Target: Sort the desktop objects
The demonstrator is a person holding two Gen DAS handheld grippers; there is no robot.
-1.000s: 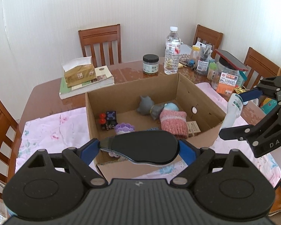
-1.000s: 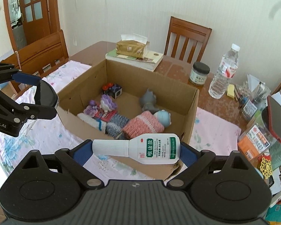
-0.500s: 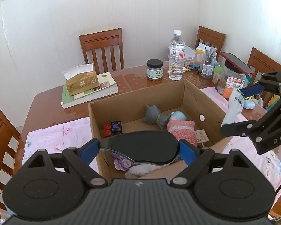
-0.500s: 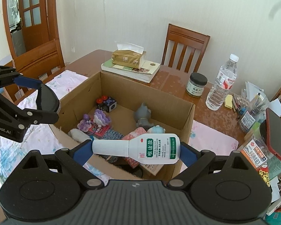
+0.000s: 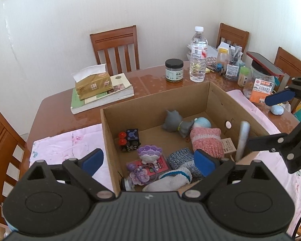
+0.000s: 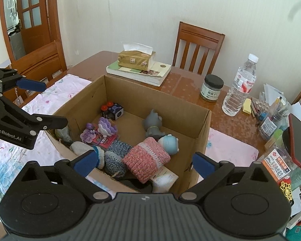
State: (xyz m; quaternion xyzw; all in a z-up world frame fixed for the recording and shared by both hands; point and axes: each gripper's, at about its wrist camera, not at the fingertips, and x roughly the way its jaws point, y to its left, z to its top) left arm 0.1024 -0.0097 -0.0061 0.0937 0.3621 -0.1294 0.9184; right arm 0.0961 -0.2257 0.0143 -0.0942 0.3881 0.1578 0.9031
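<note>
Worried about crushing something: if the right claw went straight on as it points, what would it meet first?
Probably the pink knit lying in the box, centred between the open right claw fingers; depth is hard to judge.

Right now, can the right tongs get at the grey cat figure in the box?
Probably yes. The right tongs are open and empty above the cardboard box, which has no lid, and the grey cat figure lies uncovered beyond the pink knitted piece.

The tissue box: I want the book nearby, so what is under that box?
The tissue box lies on a stack of books on the table. The covers under it are hidden; how many books cannot be told.
</note>
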